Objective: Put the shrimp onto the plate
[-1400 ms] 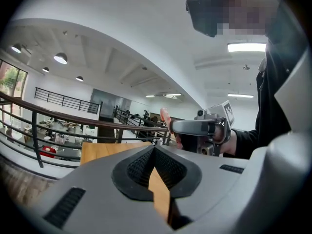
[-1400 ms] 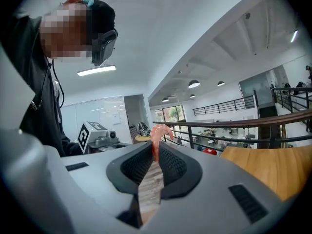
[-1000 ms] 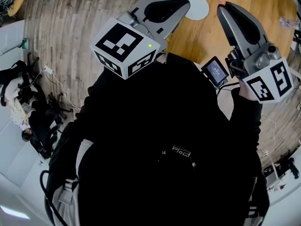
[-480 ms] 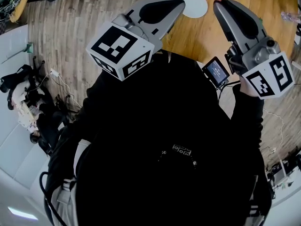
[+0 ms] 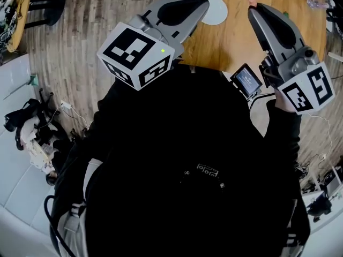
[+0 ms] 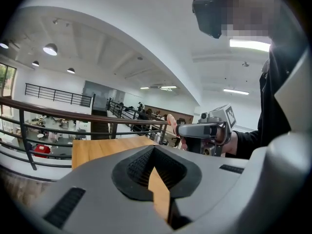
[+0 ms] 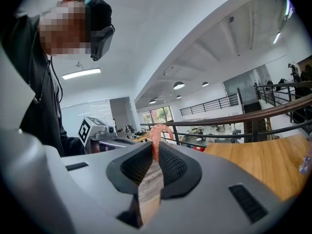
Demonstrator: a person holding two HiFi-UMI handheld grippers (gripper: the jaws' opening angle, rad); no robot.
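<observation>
So the right gripper (image 7: pixel 155 149) is pinching a curved, glossy pink-orange shrimp (image 7: pixel 157 133) between its ribbed black pads, with the tail curling up past the tips. The left gripper (image 6: pixel 154 149) is sitting closed with nothing in it. In the head view the shrimp is being held at about 3 o'clock from the round white plate (image 5: pixel 218 12), near it but not touching. The plate is lying on a smooth, honey-coloured wooden table (image 5: pixel 230 39), and greyish plank floor (image 5: pixel 91 36) is showing at 9 o'clock. It's a big white open hall with a dark railing (image 7: pixel 273 108) running around it.
</observation>
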